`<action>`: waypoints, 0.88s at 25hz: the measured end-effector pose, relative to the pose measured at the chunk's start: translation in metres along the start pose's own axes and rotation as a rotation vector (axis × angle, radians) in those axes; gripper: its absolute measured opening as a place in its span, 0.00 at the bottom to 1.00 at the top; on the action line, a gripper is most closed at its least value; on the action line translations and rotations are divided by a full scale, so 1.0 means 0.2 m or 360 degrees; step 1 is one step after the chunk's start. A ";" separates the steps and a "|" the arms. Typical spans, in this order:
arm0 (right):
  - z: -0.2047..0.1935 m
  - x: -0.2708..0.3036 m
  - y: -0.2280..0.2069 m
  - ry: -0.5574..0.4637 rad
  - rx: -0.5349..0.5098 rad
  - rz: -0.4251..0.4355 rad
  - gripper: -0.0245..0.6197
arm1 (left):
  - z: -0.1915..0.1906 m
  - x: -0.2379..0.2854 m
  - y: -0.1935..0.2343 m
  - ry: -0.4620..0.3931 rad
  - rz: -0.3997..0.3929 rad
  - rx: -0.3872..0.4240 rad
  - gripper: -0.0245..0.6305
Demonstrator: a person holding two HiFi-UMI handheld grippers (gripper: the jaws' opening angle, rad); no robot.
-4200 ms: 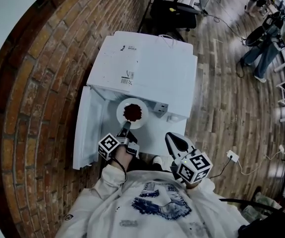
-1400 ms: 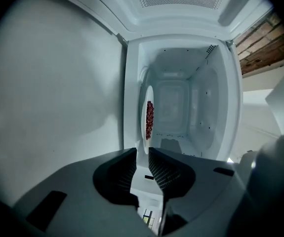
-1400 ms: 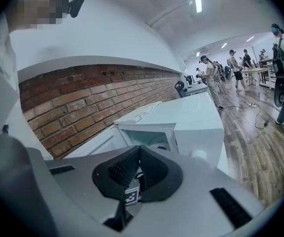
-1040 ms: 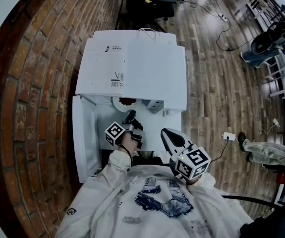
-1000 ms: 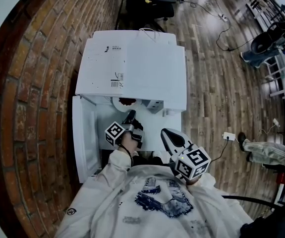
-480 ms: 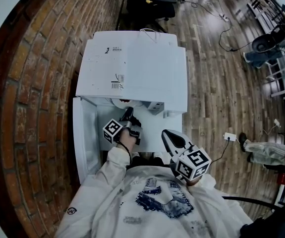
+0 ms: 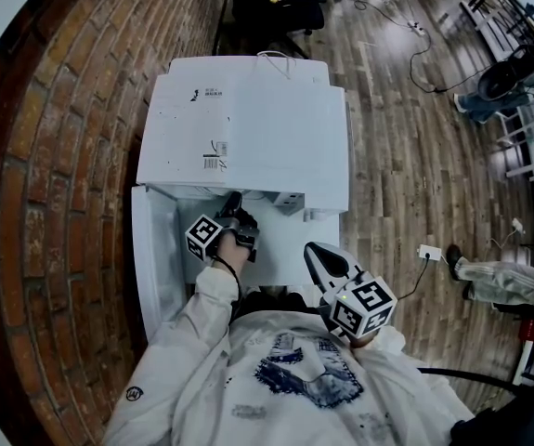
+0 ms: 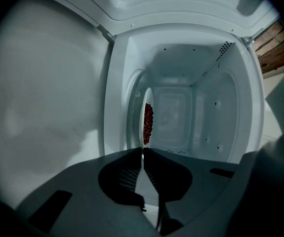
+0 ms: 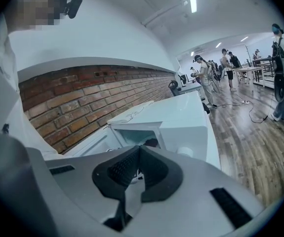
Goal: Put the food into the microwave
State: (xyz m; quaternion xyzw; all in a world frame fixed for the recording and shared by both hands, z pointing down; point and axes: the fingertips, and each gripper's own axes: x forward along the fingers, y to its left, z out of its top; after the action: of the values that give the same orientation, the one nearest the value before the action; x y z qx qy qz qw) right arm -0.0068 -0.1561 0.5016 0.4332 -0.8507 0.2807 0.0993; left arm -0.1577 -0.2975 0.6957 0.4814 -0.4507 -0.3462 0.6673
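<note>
**Plate of food held inside the open microwave**

A round white plate (image 8: 135,113) carrying a heap of small dark red food pieces (image 8: 148,124) is gripped at its near rim by the left gripper (image 8: 142,153), whose jaws are closed on the rim. The plate is seen edge-on, and it and the food are within the cavity of the boxy white microwave (image 7: 248,124). From the head view the left gripper (image 7: 232,203) is seen reaching into the opening, and the plate is hidden under the microwave's top. The white microwave door (image 7: 150,254) is swung open to the left. Two small printed labels (image 7: 215,147) are stuck on the top; their writing cannot be read. The right gripper (image 9: 139,148) is held back over the white bench (image 7: 285,244), jaws pressed together with nothing between them.
</note>
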 end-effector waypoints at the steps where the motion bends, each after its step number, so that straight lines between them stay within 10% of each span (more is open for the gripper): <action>1: 0.00 0.00 0.00 0.0001 0.0002 -0.0003 0.06 | 0.00 0.01 0.00 0.0001 -0.0002 0.0004 0.07; 22: -0.02 -0.08 -0.02 -0.0010 0.0012 -0.0006 0.06 | -0.06 0.01 0.03 0.0068 0.0022 -0.0006 0.07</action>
State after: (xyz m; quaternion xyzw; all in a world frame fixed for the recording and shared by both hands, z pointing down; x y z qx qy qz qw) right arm 0.0057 -0.1460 0.4999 0.4363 -0.8491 0.2822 0.0955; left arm -0.1451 -0.2925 0.7003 0.4845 -0.4388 -0.3320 0.6800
